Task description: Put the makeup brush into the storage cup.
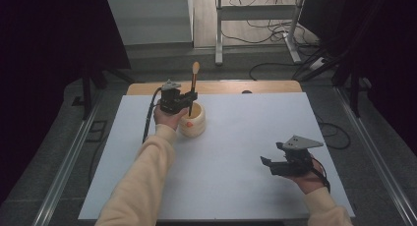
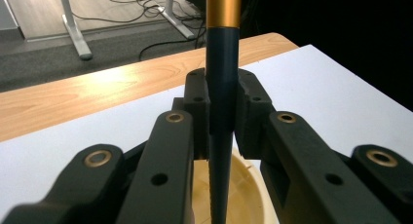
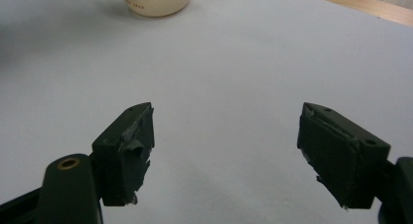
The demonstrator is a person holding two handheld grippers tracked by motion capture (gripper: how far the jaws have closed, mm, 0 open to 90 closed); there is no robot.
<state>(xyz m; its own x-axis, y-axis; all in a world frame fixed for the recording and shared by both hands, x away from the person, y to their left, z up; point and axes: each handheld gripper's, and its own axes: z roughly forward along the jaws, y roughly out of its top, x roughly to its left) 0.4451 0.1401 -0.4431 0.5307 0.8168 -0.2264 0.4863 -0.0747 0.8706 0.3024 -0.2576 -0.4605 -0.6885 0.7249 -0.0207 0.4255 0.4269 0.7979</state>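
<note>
- Brush (image 1: 193,86), held upright by the left hand-held gripper (image 1: 190,102), stands with its pointed dark handle end down in the cream cup (image 1: 194,123) and its pale bristle tip at the top.
- From the left gripper view the brush (image 2: 221,83) has a dark blue handle with a gold ferrule above it; both jaws are pressed together on the handle, pinching it just above the cup (image 2: 243,185) rim.
- Cup sits on the white table (image 1: 236,152), left of the middle and nearer the far edge, where a strip of wood shows.
- Right hand-held gripper (image 1: 272,163) hovers low near the right edge of the table, towards the near right corner, well apart from the cup.
- Its 2 jaws are spread wide with nothing between them; the right gripper view looks across bare table (image 3: 234,63) to the cup (image 3: 156,2) at the far side.
</note>
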